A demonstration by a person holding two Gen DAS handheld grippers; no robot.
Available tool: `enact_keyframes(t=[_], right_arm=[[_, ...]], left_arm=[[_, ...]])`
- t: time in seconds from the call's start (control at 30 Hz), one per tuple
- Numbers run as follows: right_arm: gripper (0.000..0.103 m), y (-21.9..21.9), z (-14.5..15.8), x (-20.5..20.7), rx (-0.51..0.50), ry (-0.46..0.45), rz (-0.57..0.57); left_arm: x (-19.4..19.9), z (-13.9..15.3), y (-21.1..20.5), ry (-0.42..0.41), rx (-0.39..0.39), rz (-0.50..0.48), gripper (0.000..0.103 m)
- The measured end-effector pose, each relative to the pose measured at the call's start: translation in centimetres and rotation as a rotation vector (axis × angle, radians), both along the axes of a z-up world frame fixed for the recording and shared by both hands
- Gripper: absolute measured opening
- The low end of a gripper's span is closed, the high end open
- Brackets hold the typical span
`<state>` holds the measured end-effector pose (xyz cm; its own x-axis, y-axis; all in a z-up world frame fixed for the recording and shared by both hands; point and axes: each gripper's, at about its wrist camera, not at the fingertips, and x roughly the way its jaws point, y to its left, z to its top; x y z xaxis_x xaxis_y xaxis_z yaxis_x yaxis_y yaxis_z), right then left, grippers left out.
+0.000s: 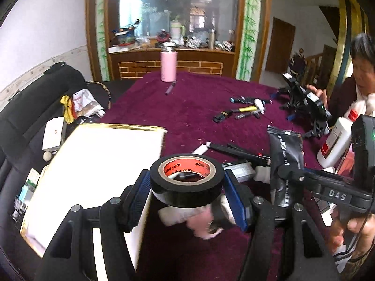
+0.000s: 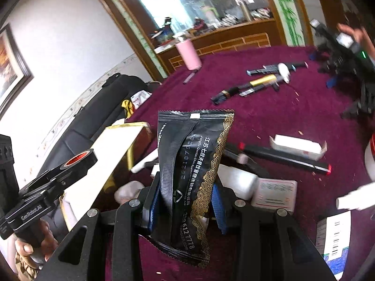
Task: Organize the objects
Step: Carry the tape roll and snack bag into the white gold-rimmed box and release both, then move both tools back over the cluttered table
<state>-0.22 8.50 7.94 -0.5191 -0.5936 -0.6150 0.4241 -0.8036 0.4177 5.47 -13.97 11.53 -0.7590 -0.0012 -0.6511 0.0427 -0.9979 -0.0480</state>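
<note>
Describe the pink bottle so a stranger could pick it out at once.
Start at the maroon tablecloth and go to its far edge, before the wooden cabinet. The pink bottle stands upright there with a silver cap; it is the only pink, standing thing, a small pen lying beside it.

Black tape roll (image 1: pixel 186 179) lies flat, lifted over the table; black gold-trimmed sachet (image 2: pixel 192 178) upright.

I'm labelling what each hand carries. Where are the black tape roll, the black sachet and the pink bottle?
black tape roll (image 1: pixel 186 193), left wrist view, on its outer black band.
black sachet (image 2: pixel 187 175), right wrist view, on its printed middle.
pink bottle (image 1: pixel 168 66), left wrist view, on its body.
</note>
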Motion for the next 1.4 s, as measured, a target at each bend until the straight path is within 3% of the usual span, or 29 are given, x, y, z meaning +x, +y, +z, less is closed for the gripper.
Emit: enact_keyframes(t=[0.3,0.47,0.6,0.77,1.0,1.17,1.3,1.37,1.4], right_arm=[[0.042,-6.6,4.1,0.6,0.036,0.077,0.138],[0.042,-11.4,4.7,0.1,0.015,0.053,0.233],[0.042,-16.0,4.2,0.0,-0.004,0.005,0.322],[0.042,-21.1,3.0,1.5,0.041,-0.027,0.416],[0.042,-26.8,-1.5,4.3,0.181,-0.061,0.522],[0.043,-28.1,-4.2,5.2,0.277,-0.054,0.546],[0.049,-28.2,-4.3,5.9,0.289,-0.011,0.582],[0.059,-28.0,-4.2,5.7,0.275,-0.018,0.592],[0.07,-27.7,-4.1,5.6,0.268,-0.018,0.584]], left_arm=[[3.2,0.2,-7.2,0.045,0.037,0.131,0.062],[4.1,-0.4,-11.2,0.02,0.043,0.217,0.062],[4.2,-1.1,-13.7,0.005,0.042,0.266,0.062],[4.1,-3.1,-17.1,-0.068,0.05,0.309,0.062],[4.5,-5.6,-19.9,-0.131,0.062,0.354,0.062],[4.8,-7.2,-20.5,-0.176,0.064,0.368,0.062],[5.0,-7.7,-20.5,-0.193,0.057,0.372,0.062],[5.1,-7.5,-20.4,-0.189,0.056,0.385,0.062],[5.2,-7.3,-20.4,-0.178,0.056,0.389,0.062]])
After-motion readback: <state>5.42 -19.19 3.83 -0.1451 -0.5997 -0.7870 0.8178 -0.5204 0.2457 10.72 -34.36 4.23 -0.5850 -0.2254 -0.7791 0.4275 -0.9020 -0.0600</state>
